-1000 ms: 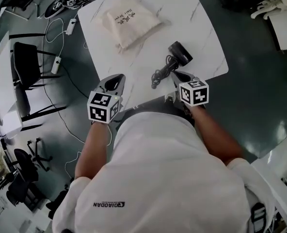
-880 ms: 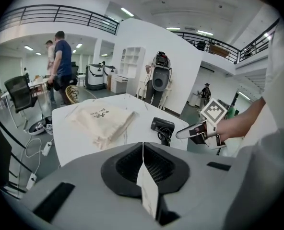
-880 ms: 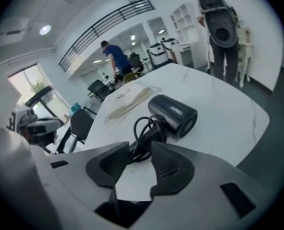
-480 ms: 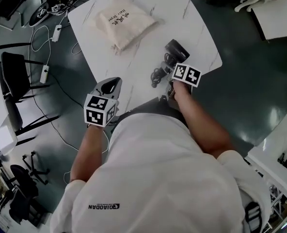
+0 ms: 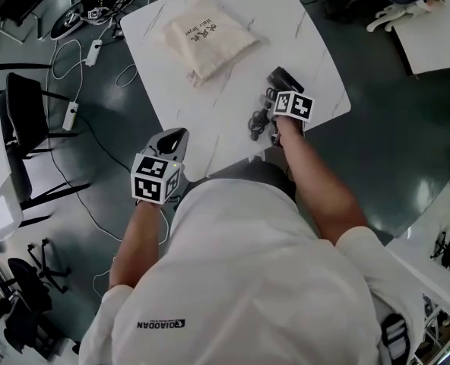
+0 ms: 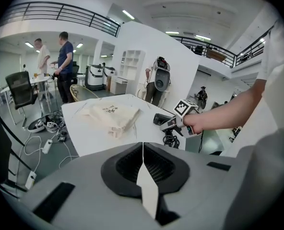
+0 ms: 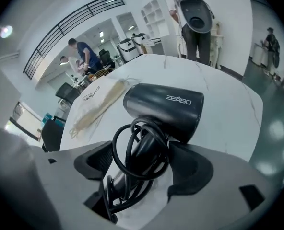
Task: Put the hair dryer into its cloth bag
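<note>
The black hair dryer [image 5: 283, 80] lies on the white marble table [image 5: 232, 6] near its right edge, its cord [image 5: 257, 120] coiled beside the handle. My right gripper [image 5: 277, 122] points steeply down over the handle. Its jaws have just been opening. In the right gripper view the dryer [image 7: 163, 109] and cord [image 7: 139, 152] lie between the wide jaws of my right gripper [image 7: 144, 164], unpinched. The beige cloth bag [image 5: 210, 40] lies flat at the far left of the table. My left gripper [image 5: 172, 138] hangs shut and empty off the near-left edge, its tips [image 6: 143, 150] together.
A black chair [image 5: 23, 105] stands left of the table, with cables and a power strip [image 5: 94, 52] on the dark floor. Another white table [image 5: 438, 36] is at the upper right. People [image 6: 64, 63] stand far behind the table in the left gripper view.
My right gripper has gone from the table's near edge forward and down over the dryer's handle and cord, rolling as it went, and its jaws have opened. The left gripper remains shut.
</note>
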`<state>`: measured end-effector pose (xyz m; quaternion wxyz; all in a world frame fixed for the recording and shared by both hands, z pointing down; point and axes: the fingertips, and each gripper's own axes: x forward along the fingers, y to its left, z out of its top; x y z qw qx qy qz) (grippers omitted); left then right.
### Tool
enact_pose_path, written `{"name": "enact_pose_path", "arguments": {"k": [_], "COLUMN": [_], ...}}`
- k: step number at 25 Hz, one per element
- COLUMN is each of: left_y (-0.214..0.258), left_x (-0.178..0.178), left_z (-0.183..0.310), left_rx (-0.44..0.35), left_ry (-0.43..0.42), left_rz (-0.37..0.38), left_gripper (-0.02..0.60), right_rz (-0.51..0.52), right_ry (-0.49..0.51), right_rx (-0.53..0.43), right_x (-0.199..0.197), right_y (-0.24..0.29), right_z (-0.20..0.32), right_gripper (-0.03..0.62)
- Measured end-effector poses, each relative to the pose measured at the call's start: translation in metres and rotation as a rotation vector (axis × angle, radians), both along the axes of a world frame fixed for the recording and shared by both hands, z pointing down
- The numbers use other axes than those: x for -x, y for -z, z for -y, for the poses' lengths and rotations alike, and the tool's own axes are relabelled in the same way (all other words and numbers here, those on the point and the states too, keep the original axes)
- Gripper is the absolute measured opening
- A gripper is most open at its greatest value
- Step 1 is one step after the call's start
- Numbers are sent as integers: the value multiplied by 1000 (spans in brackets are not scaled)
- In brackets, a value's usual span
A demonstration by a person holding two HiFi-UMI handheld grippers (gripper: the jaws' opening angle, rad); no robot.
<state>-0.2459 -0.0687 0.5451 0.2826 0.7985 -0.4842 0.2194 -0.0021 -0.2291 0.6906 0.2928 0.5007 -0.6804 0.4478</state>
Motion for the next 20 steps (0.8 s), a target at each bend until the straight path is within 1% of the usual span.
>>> {"name": "enact_pose_path", "arguments": {"k": [3, 6, 8, 11, 15, 18, 20], "left_y": [-5, -5, -4, -5, -5, -8, -9], "left_x": [7, 13, 12, -4, -28, -43, -50], "left_z": [-3, -1, 5, 13, 30, 34, 38], "left_rx": [6, 5, 3, 13, 12, 30, 39], "left_ry": [8, 47, 80, 107, 103, 95, 92], "left_rz": [8, 8, -6, -47, -58, -54, -45], "left_gripper": [31, 31, 31, 31, 31, 31, 31], "right_rz": [-7, 5, 1, -13, -78, -123, -152], "right_ry": [115, 236, 336, 492, 672, 768, 796], "right_rx": [-7, 0, 2, 11, -15, -42, -79], "right_x": [1, 5, 7, 4, -4, -12, -15], "right_y": [0, 2, 5, 7, 8, 10, 13], "right_z": [-2, -6, -7, -10, -3, 3, 10], "right_gripper": [371, 365, 344, 315, 290, 279, 275]}}
